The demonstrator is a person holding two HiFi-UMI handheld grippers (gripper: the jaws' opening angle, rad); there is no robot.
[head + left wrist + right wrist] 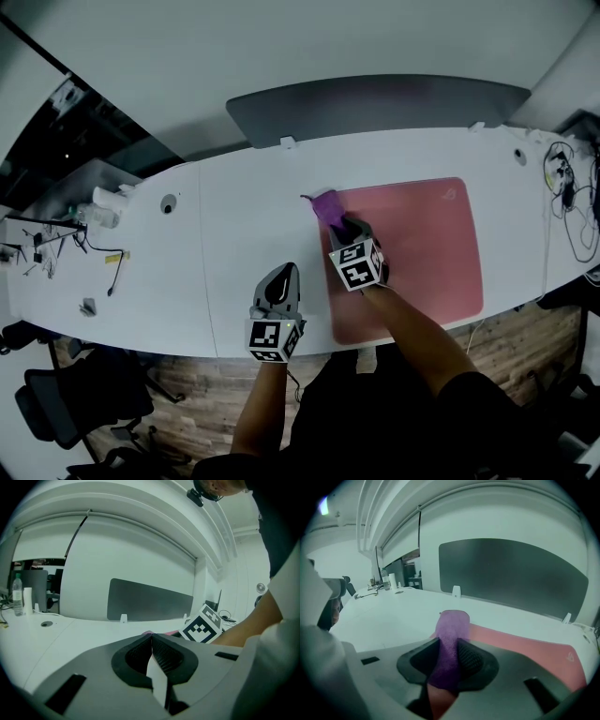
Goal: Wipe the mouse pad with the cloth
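Desk (pixel 234 262), white and curved, bears pink mouse pad (pixel 431 253) before grey divider (pixel 375 103).

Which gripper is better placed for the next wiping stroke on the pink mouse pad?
The right gripper: its jaws are shut on the purple cloth at the far left corner of the mouse pad. The left gripper is shut, empty, off the pad.
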